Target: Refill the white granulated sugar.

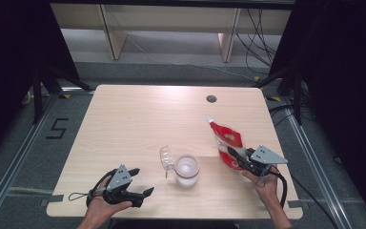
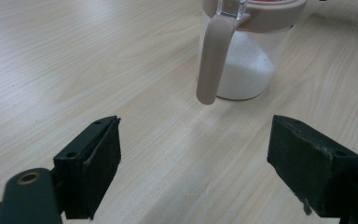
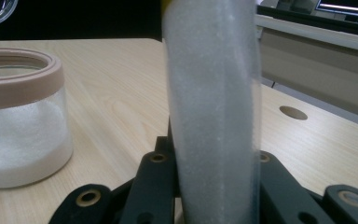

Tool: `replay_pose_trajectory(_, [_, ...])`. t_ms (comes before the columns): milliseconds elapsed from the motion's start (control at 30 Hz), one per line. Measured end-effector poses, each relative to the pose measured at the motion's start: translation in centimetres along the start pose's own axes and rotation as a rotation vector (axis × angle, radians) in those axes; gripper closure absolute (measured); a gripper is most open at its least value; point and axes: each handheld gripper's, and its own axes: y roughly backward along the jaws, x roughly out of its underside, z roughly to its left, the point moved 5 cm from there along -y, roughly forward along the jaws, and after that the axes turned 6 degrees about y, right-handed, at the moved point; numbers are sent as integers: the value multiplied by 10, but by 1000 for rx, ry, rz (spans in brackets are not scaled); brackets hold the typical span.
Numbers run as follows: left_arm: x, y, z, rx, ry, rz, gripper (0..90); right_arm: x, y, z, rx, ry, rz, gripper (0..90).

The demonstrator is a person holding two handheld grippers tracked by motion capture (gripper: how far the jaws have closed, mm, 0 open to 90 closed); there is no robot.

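Clamping glossy red pouch [image 1: 228, 145], right tool [image 1: 242, 160]; granular white fill.

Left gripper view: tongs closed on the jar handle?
No. The left tongs stand wide open over bare table, with the jar and its handle farther ahead, untouched.

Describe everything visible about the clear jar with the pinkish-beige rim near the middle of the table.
The clear round jar with a pinkish-beige rim stands upright on the light wooden table, near its front edge. Its hinged clear lid is flipped open to the left, and a beige clasp hangs down the side. White granules fill roughly the lower half. Nothing grips it: the open left gripper sits apart from it, and the right gripper, clamping a red and white pouch, is beside it.
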Motion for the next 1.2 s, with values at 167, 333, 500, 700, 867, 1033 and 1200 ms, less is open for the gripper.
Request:
replay_pose_trajectory(167, [0,0,0,0,1,0,168,1,4,-2,25,-9,13,795])
replay_pose_trajectory(333, [0,0,0,1,1,-2,168,2,9,-5,19,6,22,795])
replay_pose_trajectory(500, [0,0,0,-5,-6,3,168,4,13,-6,39,-3,20,794])
replay_pose_trajectory(700, [0,0,0,-5,-3,3,168,5,16,-6,14,19,38,792])
replay_pose_trajectory(867, [0,0,0,-5,-3,2,168,6,19,-5,29,-4,49,787])
replay_pose_trajectory(1033, [0,-1,0,-3,-5,4,168,9,22,-6,24,-4,58,786])
replay_pose_trajectory(1200, [0,-1,0,2,-6,0,168,8,21,-6,34,-14,53,782])
